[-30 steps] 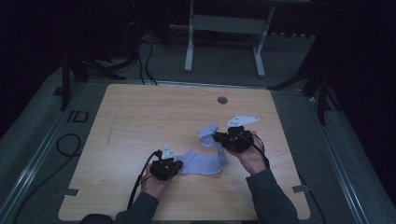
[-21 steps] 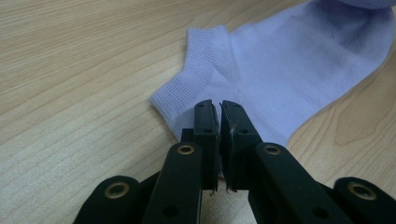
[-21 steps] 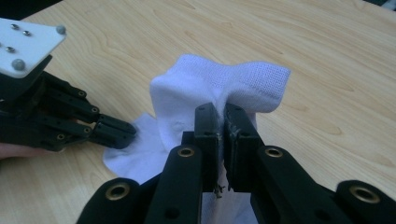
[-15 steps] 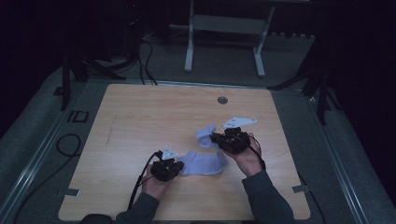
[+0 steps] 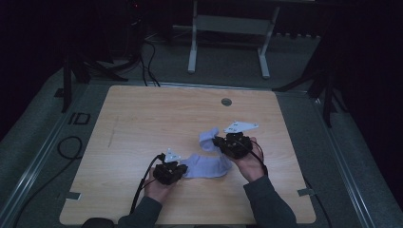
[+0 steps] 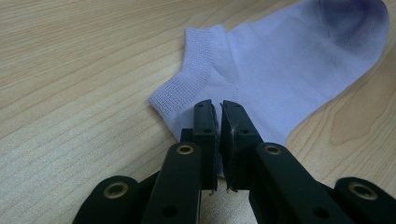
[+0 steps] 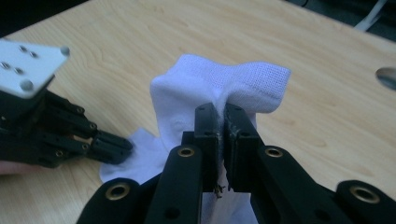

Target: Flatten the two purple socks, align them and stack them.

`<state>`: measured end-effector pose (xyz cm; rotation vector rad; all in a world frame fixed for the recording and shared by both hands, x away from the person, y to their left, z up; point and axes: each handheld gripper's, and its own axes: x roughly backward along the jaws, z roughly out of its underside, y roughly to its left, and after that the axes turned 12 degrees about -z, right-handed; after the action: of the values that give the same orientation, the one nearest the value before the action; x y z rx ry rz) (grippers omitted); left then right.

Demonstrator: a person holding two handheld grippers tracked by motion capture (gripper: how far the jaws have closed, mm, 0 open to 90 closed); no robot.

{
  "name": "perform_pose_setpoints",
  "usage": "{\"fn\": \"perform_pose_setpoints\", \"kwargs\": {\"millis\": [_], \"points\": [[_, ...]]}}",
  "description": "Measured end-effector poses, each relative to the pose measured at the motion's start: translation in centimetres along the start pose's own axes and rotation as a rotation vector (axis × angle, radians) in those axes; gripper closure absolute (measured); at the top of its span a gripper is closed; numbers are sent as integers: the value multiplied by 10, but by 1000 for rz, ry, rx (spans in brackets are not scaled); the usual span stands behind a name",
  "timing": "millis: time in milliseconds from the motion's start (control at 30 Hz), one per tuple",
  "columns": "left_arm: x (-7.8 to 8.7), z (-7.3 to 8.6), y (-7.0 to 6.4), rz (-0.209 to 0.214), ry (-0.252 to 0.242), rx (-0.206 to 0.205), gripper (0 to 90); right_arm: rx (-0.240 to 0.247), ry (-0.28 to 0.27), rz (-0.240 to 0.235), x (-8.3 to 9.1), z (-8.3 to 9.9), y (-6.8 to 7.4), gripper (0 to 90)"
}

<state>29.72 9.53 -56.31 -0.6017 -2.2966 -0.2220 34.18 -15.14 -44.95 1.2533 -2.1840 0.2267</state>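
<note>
A pale lilac sock (image 5: 207, 166) (image 6: 280, 65) lies flat on the wooden table (image 5: 142, 123), near the front. My left gripper (image 5: 170, 172) (image 6: 217, 109) is at its left end, jaws shut on the edge just behind the cuff. A second pale sock (image 5: 209, 139) (image 7: 219, 79) is lifted by its cuff, which is pinched in my shut right gripper (image 5: 233, 142) (image 7: 219, 112). Its lower part hangs down toward the flat sock. In the right gripper view the left gripper (image 7: 123, 147) lies low at the left.
A round hole (image 5: 226, 101) sits in the table's far side. A black cable (image 5: 141, 186) trails from the left gripper toward the front edge. Bare wood spreads to the left and far side. A metal stand (image 5: 228, 28) is on the floor beyond.
My right gripper has shifted slightly left and down with the sock cuff still in it. The left gripper and the flat sock have stayed put.
</note>
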Motion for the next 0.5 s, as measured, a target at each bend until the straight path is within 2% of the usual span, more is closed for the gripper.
{"fn": "perform_pose_setpoints", "kwargs": {"millis": [133, 233, 333, 500], "points": [[0, 0, 0, 1, 1, -2, 844, 13, -28, 8, 8, -6, 3, 847], [0, 0, 0, 1, 1, -2, 843, 15, -28, 9, 8, -5, 4, 847], [0, 0, 0, 2, 1, -2, 842, 27, -6, 31, 3, -1, 4, 846], [0, 0, 0, 4, 2, 0, 839, 12, 24, 18, -7, 10, 3, 846]]}}
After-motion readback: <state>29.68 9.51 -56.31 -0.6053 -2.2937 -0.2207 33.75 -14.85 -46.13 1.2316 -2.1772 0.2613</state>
